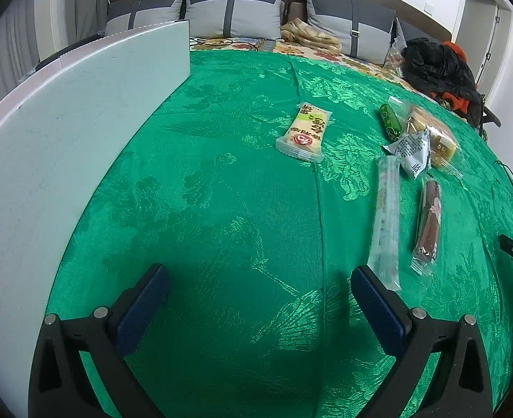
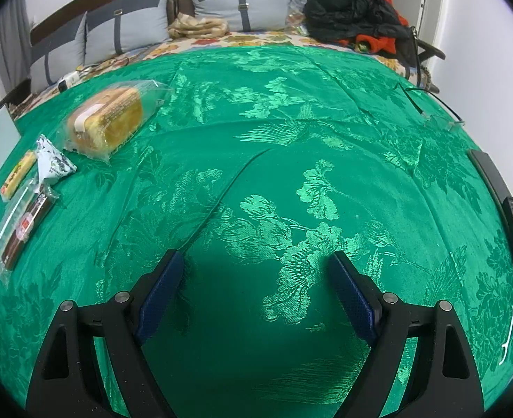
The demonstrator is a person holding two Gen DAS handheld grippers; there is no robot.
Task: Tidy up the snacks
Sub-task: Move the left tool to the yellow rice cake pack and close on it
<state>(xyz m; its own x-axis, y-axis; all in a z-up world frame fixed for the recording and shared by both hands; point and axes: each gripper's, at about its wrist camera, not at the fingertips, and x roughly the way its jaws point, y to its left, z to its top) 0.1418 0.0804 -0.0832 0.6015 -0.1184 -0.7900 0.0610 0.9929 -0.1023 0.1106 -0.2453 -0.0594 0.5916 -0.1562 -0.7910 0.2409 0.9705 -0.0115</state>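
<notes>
Both grippers hung empty over the green brocade cloth (image 1: 221, 181). The left gripper (image 1: 260, 278) had its jaws spread wide with only fabric between them, and the right gripper (image 2: 256, 264) stood just as wide over bare cloth. So the step in hand looked like the gap between picks: nothing was held, and the snacks lay loose.

Most of them clustered toward the cloth's right edge in the left wrist view. A flat rice cracker packet (image 1: 303, 132) lay alone nearer the middle. A long clear tube-shaped wrapper (image 1: 385, 223) and a dark brown bar in crinkled film (image 1: 428, 223) lay side by side, with a small grey sachet (image 1: 413, 149) and a green stick (image 1: 390, 122) beyond them. A soft yellow cake in a loose clear bag (image 2: 107, 122) sat touching the sachet.

A smooth white board (image 1: 47, 146) stood at the cloth's left edge; whether it was a box wall I could not tell.

The next move probably called for a low, flat reach to the nearest wrapper, since slick film on glossy cloth may slide.
</notes>
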